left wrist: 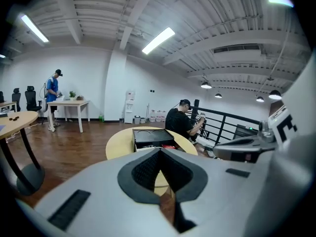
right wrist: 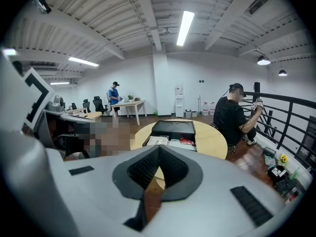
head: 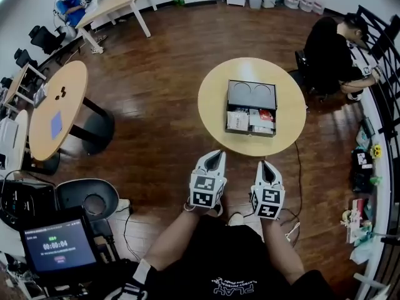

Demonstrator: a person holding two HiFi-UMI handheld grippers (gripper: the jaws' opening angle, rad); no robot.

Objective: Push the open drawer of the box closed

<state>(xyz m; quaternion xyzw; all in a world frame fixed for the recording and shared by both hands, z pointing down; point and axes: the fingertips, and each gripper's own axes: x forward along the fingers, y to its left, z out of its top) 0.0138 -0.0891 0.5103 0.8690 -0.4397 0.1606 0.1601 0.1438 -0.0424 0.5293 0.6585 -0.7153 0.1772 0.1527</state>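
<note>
- Nothing of the task is done as far as I can judge: the drawer stands pulled out of the box, on the side facing me.
- The box sits near the middle of the round table. Its black top shows two round recesses, and the drawer in front of it holds white and red packets.
- My left gripper hangs low in front of my body, short of the table's near edge and well apart from the drawer. Its jaws are pressed together at the tips with nothing between them.
- My right gripper is just beside the left one and equally far back. Its jaws are also closed tip to tip and hold nothing.
- Both gripper views look along the closed jaws toward the table, with the open drawer front beyond the tips, so I am roughly lined up with it.
- All that is left is the whole job. I have to step up to the table, set a closed jaw tip or both against the drawer front, and push it straight in until it is flush with the box.
- I judge the box may slide on the smooth tabletop under the push, so the second gripper may need to steady it from behind.
</note>
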